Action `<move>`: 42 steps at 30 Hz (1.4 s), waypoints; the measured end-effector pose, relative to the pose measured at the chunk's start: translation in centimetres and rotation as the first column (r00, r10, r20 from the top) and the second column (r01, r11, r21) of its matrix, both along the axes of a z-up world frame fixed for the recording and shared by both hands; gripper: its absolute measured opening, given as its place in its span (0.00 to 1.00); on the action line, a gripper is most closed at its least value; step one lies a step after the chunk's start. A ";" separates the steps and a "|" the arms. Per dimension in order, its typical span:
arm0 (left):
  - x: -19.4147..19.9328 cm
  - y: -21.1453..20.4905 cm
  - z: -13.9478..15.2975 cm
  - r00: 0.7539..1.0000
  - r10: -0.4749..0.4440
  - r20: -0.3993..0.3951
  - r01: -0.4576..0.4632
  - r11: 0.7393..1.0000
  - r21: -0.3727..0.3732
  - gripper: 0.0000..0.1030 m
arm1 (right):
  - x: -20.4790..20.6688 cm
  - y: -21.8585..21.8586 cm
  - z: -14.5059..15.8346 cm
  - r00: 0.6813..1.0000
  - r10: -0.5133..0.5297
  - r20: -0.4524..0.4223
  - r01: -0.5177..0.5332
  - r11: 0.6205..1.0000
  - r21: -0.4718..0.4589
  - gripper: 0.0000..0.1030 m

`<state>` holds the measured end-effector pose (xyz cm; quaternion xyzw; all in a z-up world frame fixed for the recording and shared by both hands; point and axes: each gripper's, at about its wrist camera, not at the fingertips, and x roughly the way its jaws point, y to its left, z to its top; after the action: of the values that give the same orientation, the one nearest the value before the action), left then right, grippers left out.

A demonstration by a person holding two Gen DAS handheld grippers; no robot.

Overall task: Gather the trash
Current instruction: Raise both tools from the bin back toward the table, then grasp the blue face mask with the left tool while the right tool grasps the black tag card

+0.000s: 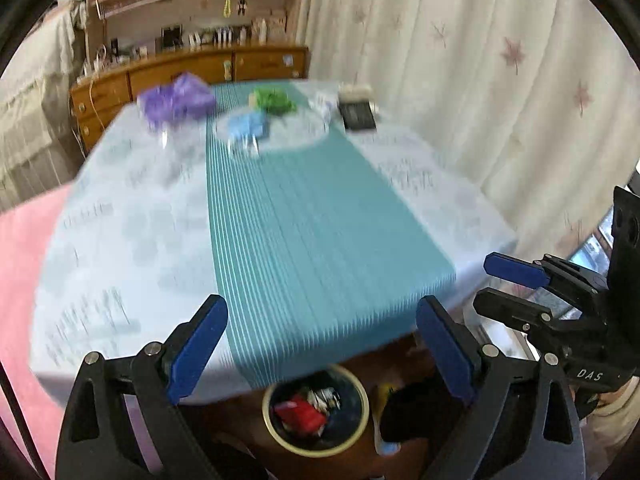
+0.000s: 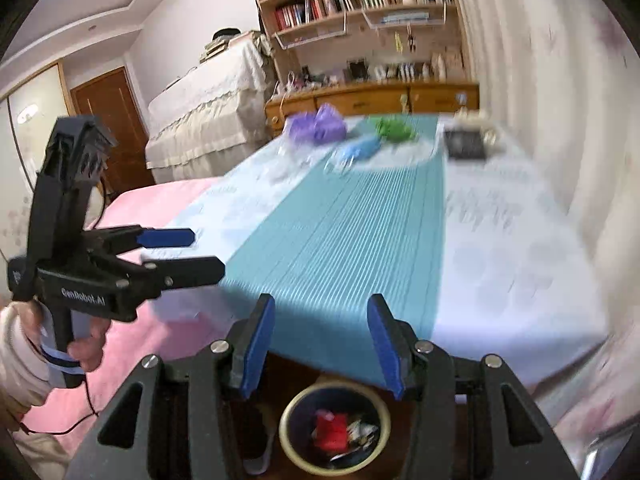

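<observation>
Both my grippers up over the near table edge, nothing in either. Left gripper (image 1: 322, 344) jaws spread wide, empty. Right gripper (image 2: 322, 346) jaws apart, narrower gap, also empty. Trash bin (image 2: 335, 426) sits on the floor below the table edge, directly under me; red wrapper (image 2: 331, 431) and some crumpled scraps inside. Still on the table (image 1: 132, 240), far end of the teal runner (image 1: 304, 220): purple bag (image 1: 178, 98), green crumpled piece (image 1: 274, 100), blue piece (image 1: 248, 124), a black flat item (image 1: 357, 115) to the right. Views are motion-blurred, can't identify those further.
</observation>
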<state>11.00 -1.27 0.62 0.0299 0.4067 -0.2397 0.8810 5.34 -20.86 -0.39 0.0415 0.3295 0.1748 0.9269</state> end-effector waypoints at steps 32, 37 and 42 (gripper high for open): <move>31.4 -5.8 -0.4 0.970 0.155 -0.187 -0.139 0.986 0.094 0.91 | 30.2 -12.2 -0.3 0.971 -0.202 -0.125 0.198 0.979 -0.045 0.76; 34.0 -5.7 -3.0 0.959 0.171 -0.228 -0.157 0.984 0.079 0.91 | 32.6 -11.4 -1.9 0.976 -0.193 -0.100 0.184 0.979 -0.091 0.86; 35.2 -6.6 -4.3 0.960 0.161 -0.229 -0.139 0.984 0.111 0.91 | 34.5 -10.4 -3.2 0.977 -0.180 -0.112 0.164 0.977 -0.135 0.86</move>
<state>46.18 -7.87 -3.66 0.0116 0.5208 -0.1547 0.8394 39.85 -31.27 -3.60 0.0225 0.3918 0.0699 0.9171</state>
